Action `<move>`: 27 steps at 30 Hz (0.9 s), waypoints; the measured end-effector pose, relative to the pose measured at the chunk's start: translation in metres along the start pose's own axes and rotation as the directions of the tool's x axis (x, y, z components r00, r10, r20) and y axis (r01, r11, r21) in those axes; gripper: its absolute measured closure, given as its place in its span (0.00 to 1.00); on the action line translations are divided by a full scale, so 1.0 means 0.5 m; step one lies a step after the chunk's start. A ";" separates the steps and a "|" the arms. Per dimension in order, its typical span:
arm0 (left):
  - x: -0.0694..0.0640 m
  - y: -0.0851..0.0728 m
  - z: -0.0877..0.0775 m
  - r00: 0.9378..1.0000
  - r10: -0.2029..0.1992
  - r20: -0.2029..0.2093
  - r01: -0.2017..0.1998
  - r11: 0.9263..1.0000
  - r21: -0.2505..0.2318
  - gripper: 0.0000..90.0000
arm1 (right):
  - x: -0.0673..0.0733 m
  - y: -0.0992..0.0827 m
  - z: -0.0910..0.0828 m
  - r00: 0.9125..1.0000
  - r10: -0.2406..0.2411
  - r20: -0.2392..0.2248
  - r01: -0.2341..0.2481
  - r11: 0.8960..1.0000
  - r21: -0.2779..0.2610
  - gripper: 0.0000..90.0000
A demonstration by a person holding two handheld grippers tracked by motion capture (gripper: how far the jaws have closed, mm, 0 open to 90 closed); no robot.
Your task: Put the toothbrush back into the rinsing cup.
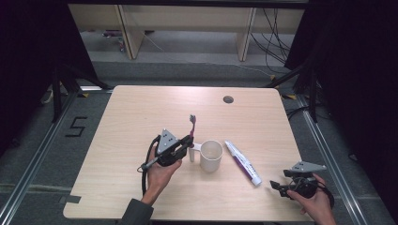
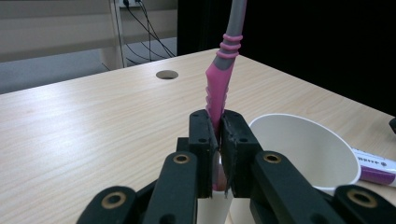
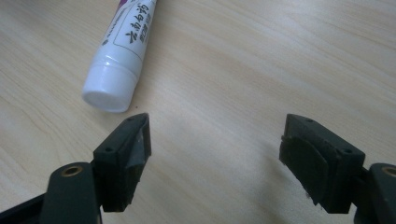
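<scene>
My left gripper (image 1: 188,141) (image 2: 217,135) is shut on a pink and grey toothbrush (image 1: 192,129) (image 2: 219,88), whose handle rises upright from between the pads. Just right of it stands a white mug (image 1: 211,155) (image 2: 303,149), its handle toward the gripper. A white and purple toothpaste tube (image 1: 242,162) (image 3: 122,49) lies right of the mug, cap end toward me. My right gripper (image 1: 278,186) (image 3: 215,154) rests near the table's front right corner, open, with bare table between its jaws and the tube's cap just beyond its left fingertip.
The light wooden table (image 1: 141,117) has a round cable hole (image 1: 228,99) (image 2: 166,74) near its far edge. Black curtains flank both sides. Cables and wooden legs lie on the floor behind the table.
</scene>
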State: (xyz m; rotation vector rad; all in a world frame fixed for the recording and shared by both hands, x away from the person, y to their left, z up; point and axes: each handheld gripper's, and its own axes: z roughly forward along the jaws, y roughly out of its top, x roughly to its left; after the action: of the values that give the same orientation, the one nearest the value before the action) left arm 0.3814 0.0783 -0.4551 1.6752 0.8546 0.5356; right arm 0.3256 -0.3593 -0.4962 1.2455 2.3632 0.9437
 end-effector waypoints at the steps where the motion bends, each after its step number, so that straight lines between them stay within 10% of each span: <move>1: 0.000 -0.003 -0.001 1.000 0.000 -0.001 0.000 1.000 0.006 0.92 | 0.001 0.000 -0.001 1.000 0.013 0.002 -0.014 1.000 0.007 0.28; 27: 0.003 -0.021 -0.006 1.000 -0.003 -0.010 0.003 1.000 0.029 0.88 | 0.006 0.001 0.000 0.999 0.031 -0.015 -0.030 0.999 0.018 0.28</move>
State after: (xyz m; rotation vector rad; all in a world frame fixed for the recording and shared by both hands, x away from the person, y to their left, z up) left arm 0.3773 0.0826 -0.4643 1.6988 0.8759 0.5323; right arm 0.3242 -0.3568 -0.4958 1.2891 2.3757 0.9463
